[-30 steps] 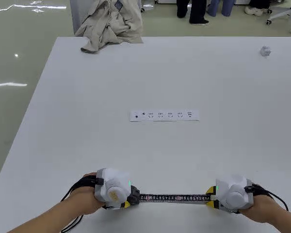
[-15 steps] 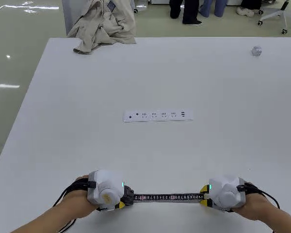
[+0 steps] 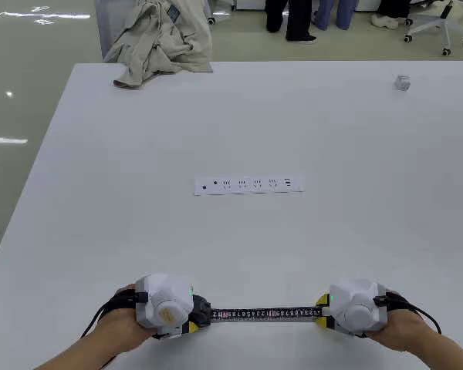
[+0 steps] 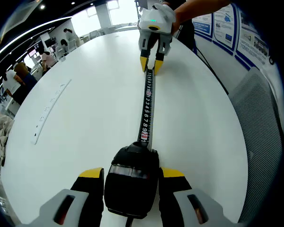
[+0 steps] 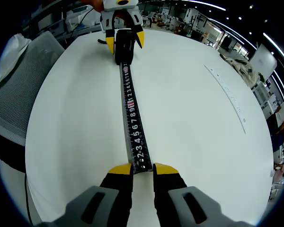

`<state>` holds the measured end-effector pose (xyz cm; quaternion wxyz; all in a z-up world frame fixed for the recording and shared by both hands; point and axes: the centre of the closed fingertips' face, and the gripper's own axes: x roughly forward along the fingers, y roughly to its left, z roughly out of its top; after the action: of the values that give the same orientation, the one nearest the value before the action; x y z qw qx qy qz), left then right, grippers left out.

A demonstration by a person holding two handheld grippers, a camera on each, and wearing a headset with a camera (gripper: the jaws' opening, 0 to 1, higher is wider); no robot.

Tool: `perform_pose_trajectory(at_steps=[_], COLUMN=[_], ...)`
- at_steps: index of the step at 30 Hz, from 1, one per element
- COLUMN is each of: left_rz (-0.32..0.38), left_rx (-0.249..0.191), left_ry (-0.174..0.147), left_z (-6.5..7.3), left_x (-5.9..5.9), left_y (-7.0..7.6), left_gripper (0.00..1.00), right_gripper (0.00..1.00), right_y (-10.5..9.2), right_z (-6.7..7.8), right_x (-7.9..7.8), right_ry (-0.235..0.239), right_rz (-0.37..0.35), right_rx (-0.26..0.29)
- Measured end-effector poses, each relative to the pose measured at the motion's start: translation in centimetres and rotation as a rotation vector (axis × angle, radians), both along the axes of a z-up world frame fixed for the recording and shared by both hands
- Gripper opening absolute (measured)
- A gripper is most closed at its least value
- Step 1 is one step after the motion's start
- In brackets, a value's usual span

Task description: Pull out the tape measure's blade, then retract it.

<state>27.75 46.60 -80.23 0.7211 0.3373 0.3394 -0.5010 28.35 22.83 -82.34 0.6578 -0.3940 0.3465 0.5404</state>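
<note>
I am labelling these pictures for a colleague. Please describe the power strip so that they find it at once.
Start at the white table. Near its middle, beyond the stretched tape measure, lies the power strip, a long flat white bar. It alone carries a row of dark socket holes.

That tape measure case (image 4: pixel 131 182) gleams, glossy black plastic; blade (image 5: pixel 134 132) looks matt, dark, printed; table (image 3: pixel 293 131) smooth matt white; crumpled beige cloth (image 3: pixel 158 38); floor (image 3: pixel 23 62) shiny.
</note>
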Motion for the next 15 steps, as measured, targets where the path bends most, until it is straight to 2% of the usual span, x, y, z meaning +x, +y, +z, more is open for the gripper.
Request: perform_pose_trajectory(at_steps=[2,7,13,15], left_rz=[0.026,0.051,0.118,0.127], left_rx=[-0.014,-0.029,-0.066,-0.067], left_ry=[-0.002,-0.005,0.000,-0.003], left_z=[0.21,0.43,0.79,0.89], left_x=[0.02,-0.25,-0.30,-0.32], left_y=[0.13,0.24,0.45,0.55], left_gripper=[0.48,0.48,0.49,0.49], right_gripper=[0.17,0.19,0.22,0.22], right_y=[0.05,0.04,0.02,0.06], right_z=[0.07,0.02,0.09,0.13], right_x=[0.02,0.11,0.28,0.23], right_ry=[-0.001,0.006,0.002,0.005], right_rz=[-0.007,-0.023,-0.044,-0.057], right_rx=[0.001,0.014,0.022,0.029])
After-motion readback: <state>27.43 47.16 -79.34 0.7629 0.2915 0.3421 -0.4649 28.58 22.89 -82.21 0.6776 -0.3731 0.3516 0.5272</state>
